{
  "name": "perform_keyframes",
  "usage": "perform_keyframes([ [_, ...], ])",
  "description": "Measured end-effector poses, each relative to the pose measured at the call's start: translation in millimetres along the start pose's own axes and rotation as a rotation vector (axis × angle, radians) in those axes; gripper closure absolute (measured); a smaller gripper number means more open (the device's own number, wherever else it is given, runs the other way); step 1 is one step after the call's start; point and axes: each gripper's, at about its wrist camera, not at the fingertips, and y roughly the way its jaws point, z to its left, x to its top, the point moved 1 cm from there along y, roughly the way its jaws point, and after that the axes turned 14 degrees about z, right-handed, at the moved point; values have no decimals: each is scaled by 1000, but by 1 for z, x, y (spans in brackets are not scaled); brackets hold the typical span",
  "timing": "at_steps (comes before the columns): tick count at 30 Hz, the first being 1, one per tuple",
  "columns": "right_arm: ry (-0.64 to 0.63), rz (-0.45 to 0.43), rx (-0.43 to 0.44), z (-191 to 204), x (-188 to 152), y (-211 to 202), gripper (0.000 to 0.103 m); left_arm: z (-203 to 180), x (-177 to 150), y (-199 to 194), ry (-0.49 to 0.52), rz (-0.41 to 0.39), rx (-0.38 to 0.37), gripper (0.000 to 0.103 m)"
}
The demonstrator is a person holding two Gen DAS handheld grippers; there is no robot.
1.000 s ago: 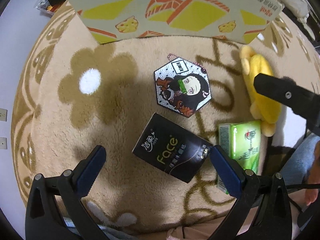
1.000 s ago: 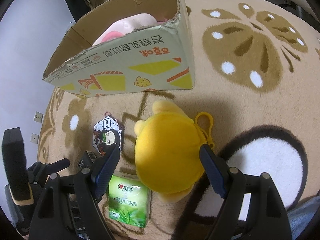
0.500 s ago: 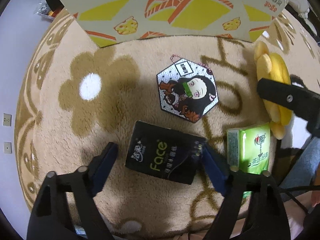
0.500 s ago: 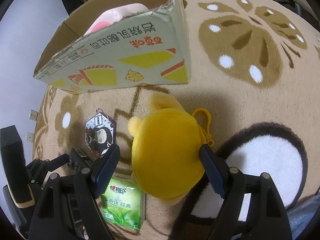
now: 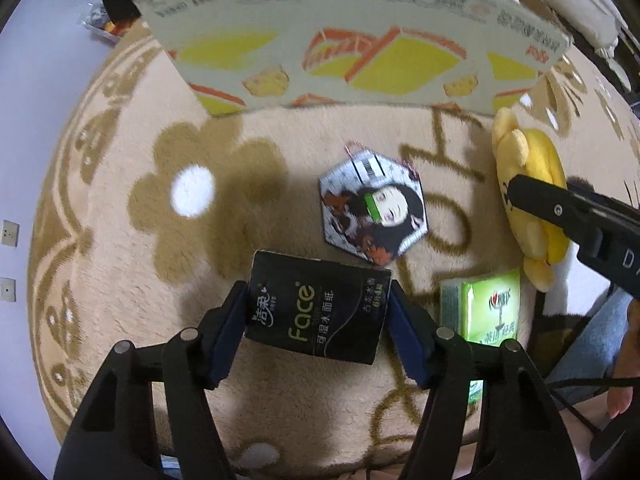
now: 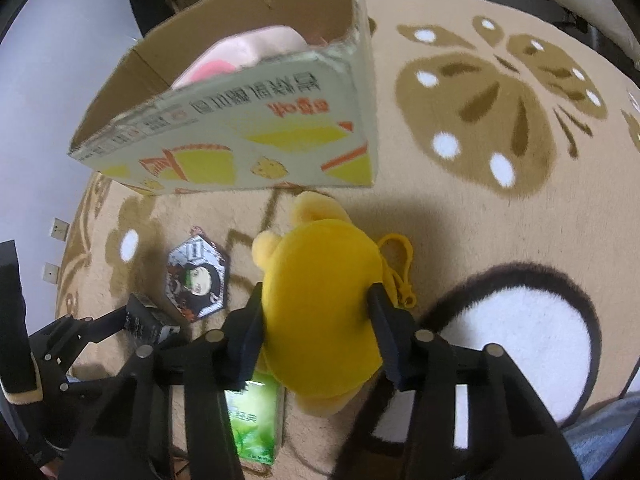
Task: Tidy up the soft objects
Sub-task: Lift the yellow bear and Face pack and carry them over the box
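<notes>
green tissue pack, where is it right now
In the left wrist view the green tissue pack lies on the rug at lower right, beside the black tissue pack, just below the yellow plush.

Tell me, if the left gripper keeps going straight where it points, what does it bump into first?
Probably the rug. The left gripper points steeply down, jaws closing on the black tissue pack.

The left gripper (image 5: 316,316) is black plastic with two arms, round silver screws and dark blue pads on its fingers (image 5: 230,330); the right gripper (image 6: 318,316) looks just the same. From the left camera, a white letter D shows on the right gripper's black side; thin black cables run near the person's blue jeans (image 5: 580,356).
</notes>
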Motion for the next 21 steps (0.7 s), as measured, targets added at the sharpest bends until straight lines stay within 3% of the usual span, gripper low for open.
perform_keyframes([
  [3, -17, -24, 17, 4, 1, -3, 55, 7, 2, -9, -32, -33, 24, 37],
  [7, -35, -42, 27, 8, 1, -7, 57, 18, 4, -23, -87, -86, -2, 37],
  [21, -48, -153, 71, 8, -7, -40, 57, 33, 2, -71, -160, -252, 23, 37],
])
